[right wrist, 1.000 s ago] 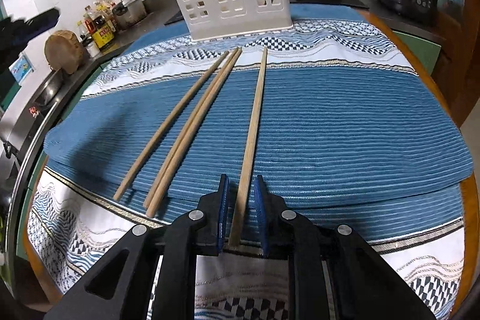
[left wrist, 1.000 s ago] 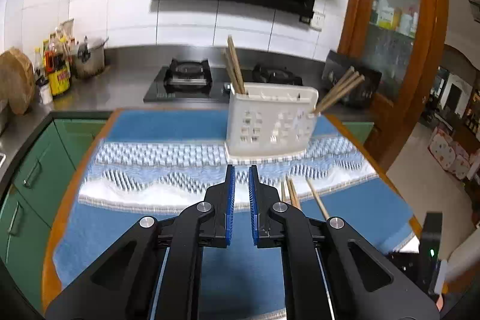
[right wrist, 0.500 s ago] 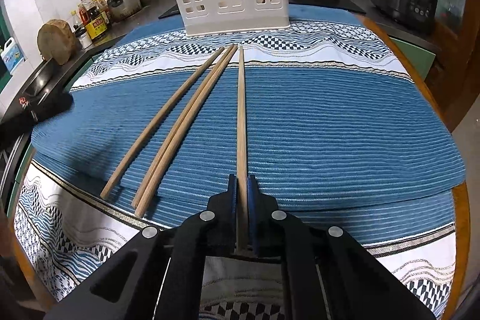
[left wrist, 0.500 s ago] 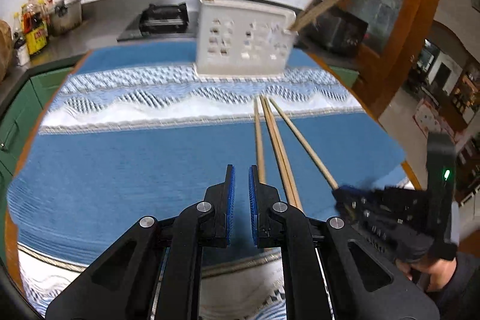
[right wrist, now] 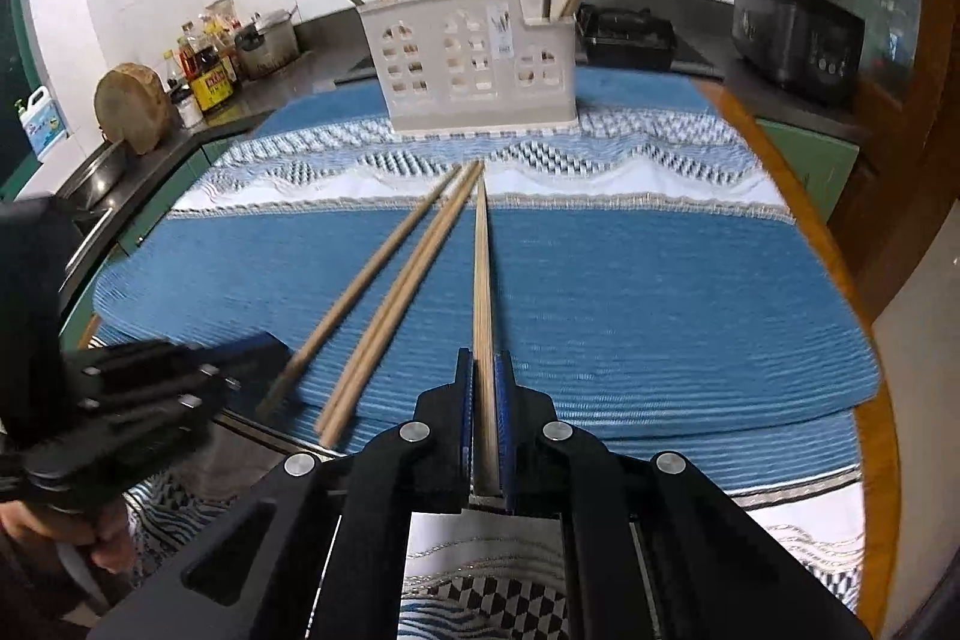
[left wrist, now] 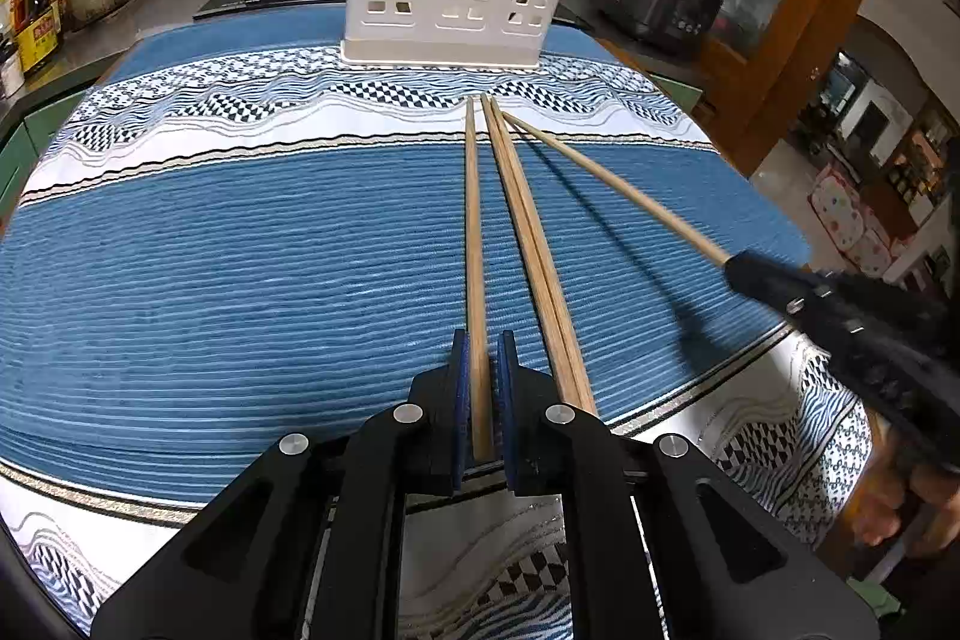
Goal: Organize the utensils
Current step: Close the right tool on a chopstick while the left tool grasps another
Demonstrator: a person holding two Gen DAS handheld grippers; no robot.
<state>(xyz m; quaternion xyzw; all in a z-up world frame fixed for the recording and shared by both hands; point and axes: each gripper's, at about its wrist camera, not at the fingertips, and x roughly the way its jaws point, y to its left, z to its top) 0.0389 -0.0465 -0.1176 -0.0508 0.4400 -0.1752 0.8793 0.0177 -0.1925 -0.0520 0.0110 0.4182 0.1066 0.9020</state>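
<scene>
My left tongs (left wrist: 480, 394) straddle the near end of one chopstick (left wrist: 473, 244), pads either side with small gaps, not yet clamped. My right tongs (right wrist: 485, 400) grip another chopstick (right wrist: 480, 268) at its near end, its tip angled toward the white holder (right wrist: 480, 70) at the far side of the blue cloth (right wrist: 660, 292) on the counter. A pair of chopsticks (left wrist: 528, 244) lies between. These sticks look light, stiff and smooth; held at one end they may pivot. Only the left view shows the right stick raised above its shadow; only the right view shows the left tongs (right wrist: 180, 382) low at the cloth.
</scene>
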